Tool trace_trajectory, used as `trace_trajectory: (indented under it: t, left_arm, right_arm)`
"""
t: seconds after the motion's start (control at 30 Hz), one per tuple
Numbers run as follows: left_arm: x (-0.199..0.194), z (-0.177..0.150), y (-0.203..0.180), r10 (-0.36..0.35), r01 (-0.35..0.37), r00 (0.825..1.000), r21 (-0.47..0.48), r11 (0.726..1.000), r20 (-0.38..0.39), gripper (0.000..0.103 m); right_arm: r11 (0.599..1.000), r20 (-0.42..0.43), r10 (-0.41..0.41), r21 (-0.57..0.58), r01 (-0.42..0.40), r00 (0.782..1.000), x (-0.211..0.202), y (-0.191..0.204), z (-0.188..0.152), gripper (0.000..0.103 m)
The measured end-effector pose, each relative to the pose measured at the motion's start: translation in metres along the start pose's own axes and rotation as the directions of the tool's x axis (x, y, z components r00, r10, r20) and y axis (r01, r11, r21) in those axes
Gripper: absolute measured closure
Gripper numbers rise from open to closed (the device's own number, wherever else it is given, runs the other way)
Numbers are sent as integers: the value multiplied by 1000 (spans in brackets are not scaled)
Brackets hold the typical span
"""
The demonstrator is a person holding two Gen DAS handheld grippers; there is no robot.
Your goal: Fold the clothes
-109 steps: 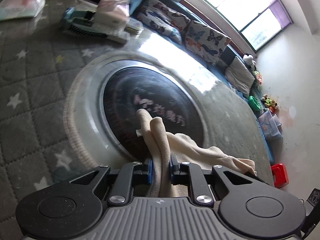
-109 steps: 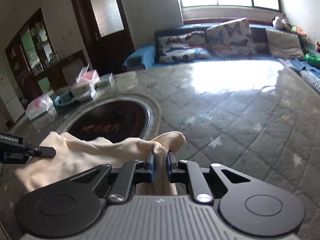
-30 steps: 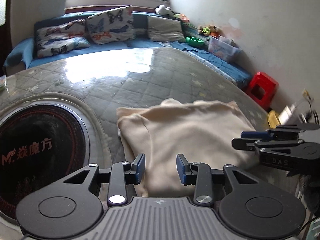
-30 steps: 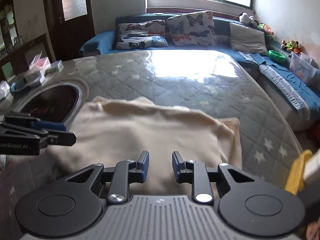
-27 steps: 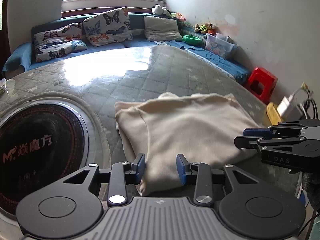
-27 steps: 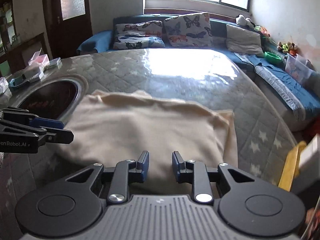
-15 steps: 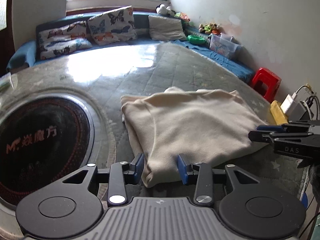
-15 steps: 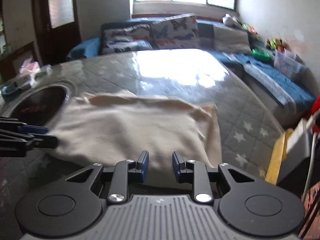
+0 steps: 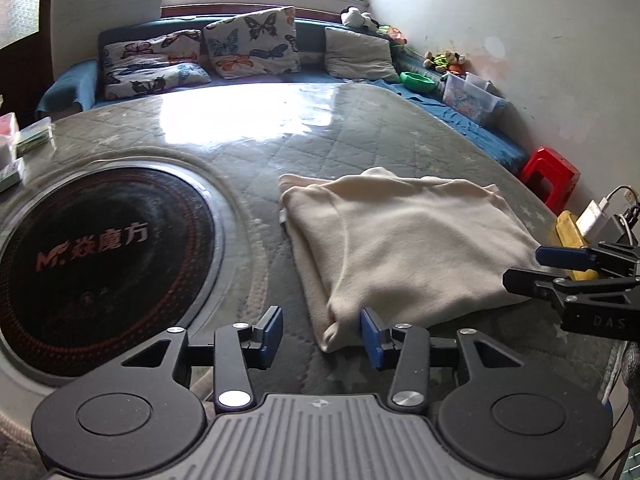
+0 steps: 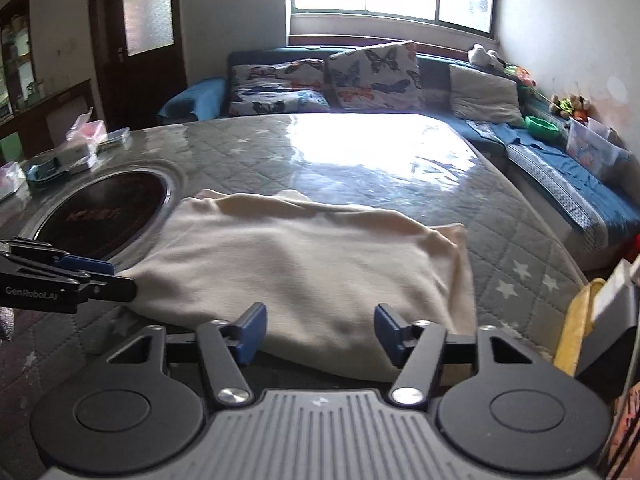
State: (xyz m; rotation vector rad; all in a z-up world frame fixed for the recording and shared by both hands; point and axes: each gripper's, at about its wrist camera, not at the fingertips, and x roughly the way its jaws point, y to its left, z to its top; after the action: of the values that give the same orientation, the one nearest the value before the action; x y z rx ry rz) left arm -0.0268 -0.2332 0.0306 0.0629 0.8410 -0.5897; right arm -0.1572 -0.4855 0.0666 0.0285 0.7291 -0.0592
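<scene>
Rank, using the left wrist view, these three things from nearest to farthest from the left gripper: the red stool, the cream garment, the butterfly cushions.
1. cream garment, just ahead of the left gripper.
2. red stool, far right.
3. butterfly cushions, back by the window.

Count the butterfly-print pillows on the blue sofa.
2: a flat butterfly-print pillow lying at the left, and an upright butterfly-print pillow leaning beside it. More may be hidden.
</scene>
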Motion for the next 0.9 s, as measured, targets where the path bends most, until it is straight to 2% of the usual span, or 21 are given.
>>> trace_trajectory:
  t: [0.13, 0.3, 0.37, 0.47, 0.57, 0.67, 0.8, 0.9]
  left_arm:
    - [-8, -4, 3, 18, -18, 1000, 1, 1000, 9, 50]
    - [-16, -9, 11, 48, -48, 999, -12, 999, 13, 48]
    - [-20, -10, 15, 56, -56, 998, -20, 998, 19, 46]
    - [-27, -12, 21, 70, -68, 997, -32, 997, 32, 41]
    - [-34, -13, 27, 91, -89, 995, -40, 995, 48, 32]
    - [-41, -15, 33, 114, -112, 991, -45, 993, 63, 30]
    - [-50, -19, 43, 145, -141, 986, -56, 988, 79, 21]
    - [-56, -22, 51, 160, -154, 983, -73, 985, 89, 12]
  right_arm:
    - [1000, 8, 18, -15, -18, 1000, -1, 10, 1, 27]
    - [999, 19, 37, -33, -36, 999, -2, 24, 3, 25]
    - [998, 21, 42, -38, -41, 999, -2, 29, 4, 19]
    - [998, 28, 49, -48, -48, 998, -1, 37, 5, 18]
    - [997, 33, 55, -55, -53, 998, 0, 45, 7, 15]
    - [996, 39, 69, -67, -66, 997, 2, 55, 10, 14]
    - [993, 40, 84, -83, -81, 996, 4, 66, 13, 13]
    - [991, 45, 87, -102, -82, 995, 6, 76, 15, 5]
